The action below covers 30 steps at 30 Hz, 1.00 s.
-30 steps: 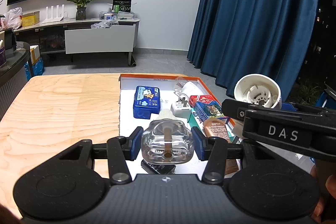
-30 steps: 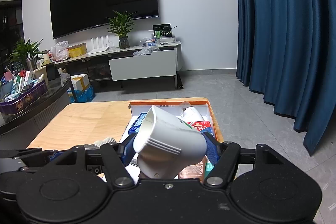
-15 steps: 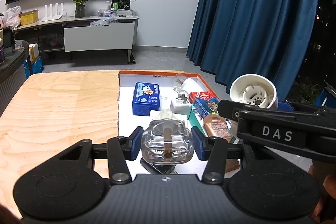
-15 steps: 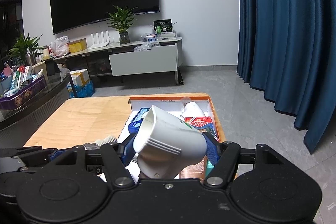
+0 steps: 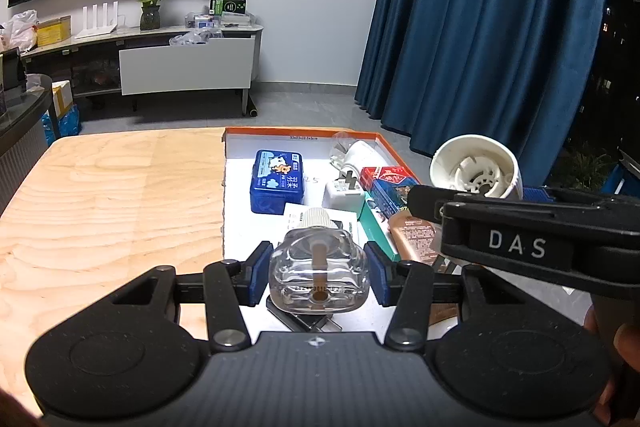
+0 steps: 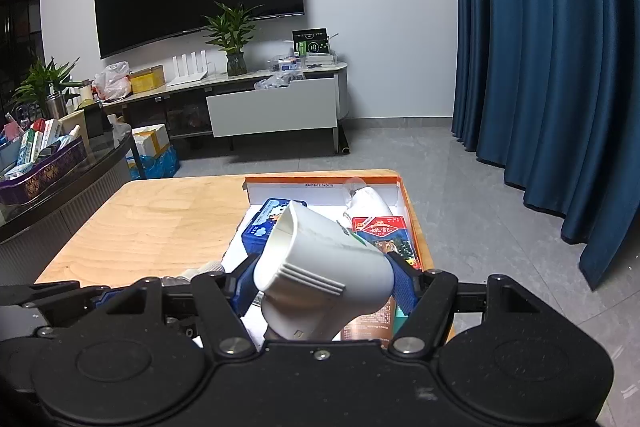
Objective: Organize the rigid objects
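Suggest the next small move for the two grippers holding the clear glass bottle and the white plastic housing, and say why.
Probably bring the white plastic housing in the right gripper over the clear glass bottle in the left gripper and mate them. The housing's open end faces the left gripper's camera, and the bottle's ribbed white neck points away, beside it.
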Available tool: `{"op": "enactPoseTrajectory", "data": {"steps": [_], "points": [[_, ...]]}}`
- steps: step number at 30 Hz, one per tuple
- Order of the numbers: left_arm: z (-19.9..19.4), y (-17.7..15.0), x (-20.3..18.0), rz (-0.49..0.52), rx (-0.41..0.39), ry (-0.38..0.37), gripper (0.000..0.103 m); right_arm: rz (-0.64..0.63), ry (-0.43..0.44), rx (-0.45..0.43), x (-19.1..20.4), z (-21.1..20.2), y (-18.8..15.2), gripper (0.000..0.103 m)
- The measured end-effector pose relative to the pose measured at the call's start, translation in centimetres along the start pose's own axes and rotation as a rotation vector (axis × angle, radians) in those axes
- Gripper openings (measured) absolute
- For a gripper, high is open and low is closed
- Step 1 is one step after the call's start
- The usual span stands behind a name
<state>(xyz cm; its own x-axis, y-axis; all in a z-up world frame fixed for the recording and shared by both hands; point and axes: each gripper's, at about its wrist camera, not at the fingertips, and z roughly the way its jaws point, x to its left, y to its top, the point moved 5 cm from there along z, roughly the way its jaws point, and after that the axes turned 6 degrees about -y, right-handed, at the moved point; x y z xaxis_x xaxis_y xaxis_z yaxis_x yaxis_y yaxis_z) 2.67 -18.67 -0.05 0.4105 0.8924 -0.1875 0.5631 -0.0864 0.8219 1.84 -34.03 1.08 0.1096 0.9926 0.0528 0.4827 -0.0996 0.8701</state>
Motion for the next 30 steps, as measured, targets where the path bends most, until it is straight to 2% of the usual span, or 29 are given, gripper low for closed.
{"op": "enactPoseTrajectory", "data": {"steps": [30], "points": [[1.1,-0.6,0.1,0.006,0.028,-0.005,0.050,0.000,0.014,0.031,0.6,1.4,-1.0,0.079]]}}
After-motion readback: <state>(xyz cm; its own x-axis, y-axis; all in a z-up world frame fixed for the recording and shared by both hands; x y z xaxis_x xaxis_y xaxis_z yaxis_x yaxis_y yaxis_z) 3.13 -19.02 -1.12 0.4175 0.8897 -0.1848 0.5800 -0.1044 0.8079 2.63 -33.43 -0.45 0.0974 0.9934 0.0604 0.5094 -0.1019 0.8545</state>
